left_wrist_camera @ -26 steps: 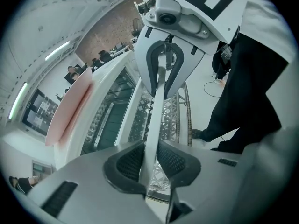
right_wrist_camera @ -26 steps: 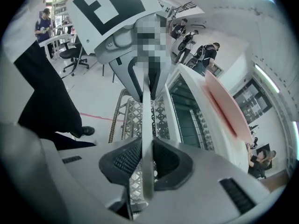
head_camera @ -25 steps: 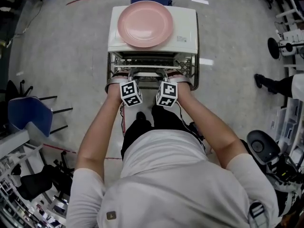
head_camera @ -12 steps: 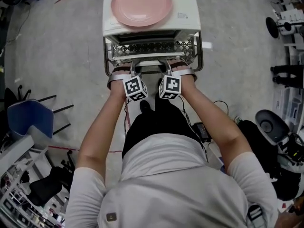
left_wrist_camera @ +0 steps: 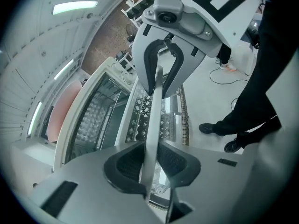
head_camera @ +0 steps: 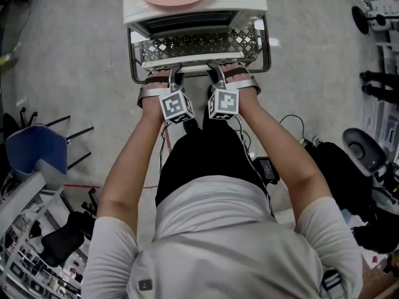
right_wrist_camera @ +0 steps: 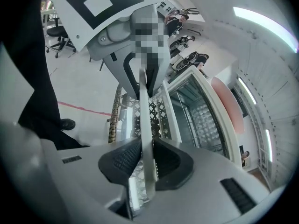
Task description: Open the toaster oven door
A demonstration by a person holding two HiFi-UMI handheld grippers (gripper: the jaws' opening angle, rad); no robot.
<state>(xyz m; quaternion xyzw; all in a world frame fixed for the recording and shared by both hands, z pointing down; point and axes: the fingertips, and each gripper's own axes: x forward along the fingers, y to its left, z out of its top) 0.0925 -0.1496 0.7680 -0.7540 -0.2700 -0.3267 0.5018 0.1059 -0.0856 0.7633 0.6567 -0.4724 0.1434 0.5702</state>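
While on handle (left_wrist_camera: 152, 120), left gripper (head_camera: 176, 71), right gripper (head_camera: 216, 68) nose-down.

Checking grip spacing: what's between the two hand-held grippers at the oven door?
Only bare door handle, per the head view; left hand-held gripper and right hand-held gripper each clamp it.

Bright ceiling strips (left_wrist_camera: 74, 6) light evenly; both gripper views bulge, corners dark.

The person wears a pale T-shirt (head_camera: 212, 235), black trousers (head_camera: 202, 161) and grey wrist straps (head_camera: 148, 93).
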